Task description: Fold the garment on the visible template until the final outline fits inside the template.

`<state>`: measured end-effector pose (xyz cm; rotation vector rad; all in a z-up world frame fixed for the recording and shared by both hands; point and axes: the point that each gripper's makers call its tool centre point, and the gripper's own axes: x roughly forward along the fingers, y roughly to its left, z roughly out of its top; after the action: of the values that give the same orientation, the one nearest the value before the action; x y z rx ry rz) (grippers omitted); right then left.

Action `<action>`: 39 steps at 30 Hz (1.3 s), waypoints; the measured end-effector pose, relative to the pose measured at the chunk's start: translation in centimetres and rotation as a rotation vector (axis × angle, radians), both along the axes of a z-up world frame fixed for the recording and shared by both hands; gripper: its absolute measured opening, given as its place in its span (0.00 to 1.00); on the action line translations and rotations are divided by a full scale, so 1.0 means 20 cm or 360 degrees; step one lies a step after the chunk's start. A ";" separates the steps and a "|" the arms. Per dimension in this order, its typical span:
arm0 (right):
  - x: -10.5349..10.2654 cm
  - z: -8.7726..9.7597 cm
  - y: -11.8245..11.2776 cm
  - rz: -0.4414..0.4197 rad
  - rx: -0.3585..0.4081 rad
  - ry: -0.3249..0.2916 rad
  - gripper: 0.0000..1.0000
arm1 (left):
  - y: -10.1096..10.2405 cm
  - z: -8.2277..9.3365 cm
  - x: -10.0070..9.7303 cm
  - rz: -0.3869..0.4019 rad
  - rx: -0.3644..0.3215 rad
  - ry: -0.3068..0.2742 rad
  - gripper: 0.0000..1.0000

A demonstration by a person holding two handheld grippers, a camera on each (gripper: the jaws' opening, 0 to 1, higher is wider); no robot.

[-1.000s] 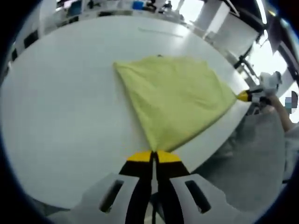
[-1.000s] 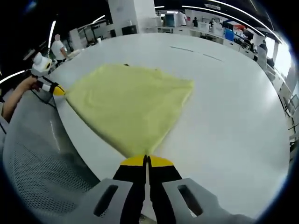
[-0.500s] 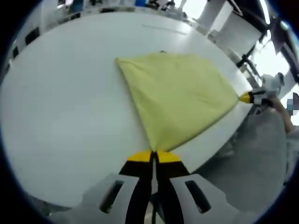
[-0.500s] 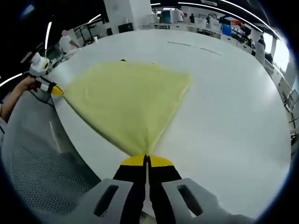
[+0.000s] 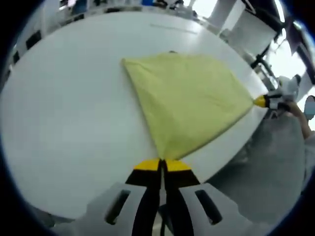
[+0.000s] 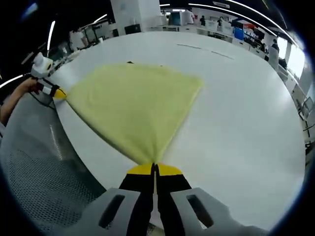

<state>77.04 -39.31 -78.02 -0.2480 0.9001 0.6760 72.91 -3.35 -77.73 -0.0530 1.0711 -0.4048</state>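
Left gripper view: pale yellow soft cloth garment (image 5: 187, 103) lies spread on the large white round bench (image 5: 69, 113), near the bench's edge on the person's side. No template outline can be made out under or around it. The cloth fans out from two near corners and reaches a far edge that lies flat on the bench; a small dark mark sits at that far edge.

Left gripper (image 5: 161, 164): yellow-tipped jaws pressed together, pinching one near corner of the garment, cloth drawn to a point at the tips. In the same view the other gripper comes in at far right, its yellow tip at the opposite near corner, a hand behind it.

Right gripper view: right gripper (image 6: 154, 169) clamped likewise on its corner of the garment (image 6: 135, 105); jaws together, fabric gathered between them. The near edge runs taut between the two grippers, close to the rim of the bench (image 6: 236, 98).

Handling, judged: thin, light, limp fabric; drapes and wrinkles easily, slides readily on the smooth surface, not fragile. Corners are the sensible hold, as the edge between them stays straight for a clean fold. Grey mesh material lies below the bench rim.
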 end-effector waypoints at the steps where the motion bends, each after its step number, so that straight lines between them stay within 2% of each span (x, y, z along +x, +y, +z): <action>1: 0.00 0.00 0.00 0.0010 -0.0011 0.0001 0.01 | 0.00 0.00 0.00 0.0001 -0.0001 0.0001 0.00; 7: 0.01 0.01 0.02 0.0073 -0.0087 -0.0054 0.02 | -0.01 0.01 0.00 -0.0042 0.0022 -0.0028 0.00; 14: 0.01 0.07 0.00 0.0042 -0.0063 -0.0111 0.04 | 0.01 0.04 -0.02 -0.0012 0.0013 -0.0075 0.11; 18: 0.01 0.13 0.00 0.0037 -0.0057 -0.0146 0.10 | -0.01 0.13 0.00 0.0005 -0.0046 -0.0143 0.14; 21: 0.01 0.18 0.03 0.0045 -0.0032 -0.0189 0.13 | -0.02 0.16 0.02 -0.0019 -0.0012 -0.0181 0.16; 25: 0.00 0.24 0.06 0.0053 -0.0005 -0.0208 0.22 | -0.07 0.23 0.02 -0.0054 -0.0055 -0.0233 0.21; 28: 0.00 0.29 0.07 0.0062 -0.0002 -0.0244 0.26 | -0.10 0.29 0.01 -0.0072 -0.0070 -0.0273 0.25; 31: -0.01 0.35 0.10 0.0075 0.0021 -0.0259 0.32 | -0.11 0.36 0.01 -0.0104 -0.0041 -0.0323 0.28; 33: -0.02 0.38 0.11 0.0091 0.0021 -0.0275 0.35 | -0.10 0.41 0.02 -0.0139 0.0013 -0.0392 0.30; 35: -0.02 0.42 0.12 0.0106 0.0013 -0.0315 0.37 | -0.11 0.46 0.01 -0.0138 -0.0006 -0.0395 0.32; 39: -0.05 0.50 0.16 0.0133 0.0050 -0.0329 0.42 | -0.13 0.54 0.00 -0.0170 -0.0008 -0.0451 0.35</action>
<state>76.03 -36.16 -68.10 -0.3228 0.6840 0.7268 72.99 -5.97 -67.03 0.0560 0.7953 -0.4957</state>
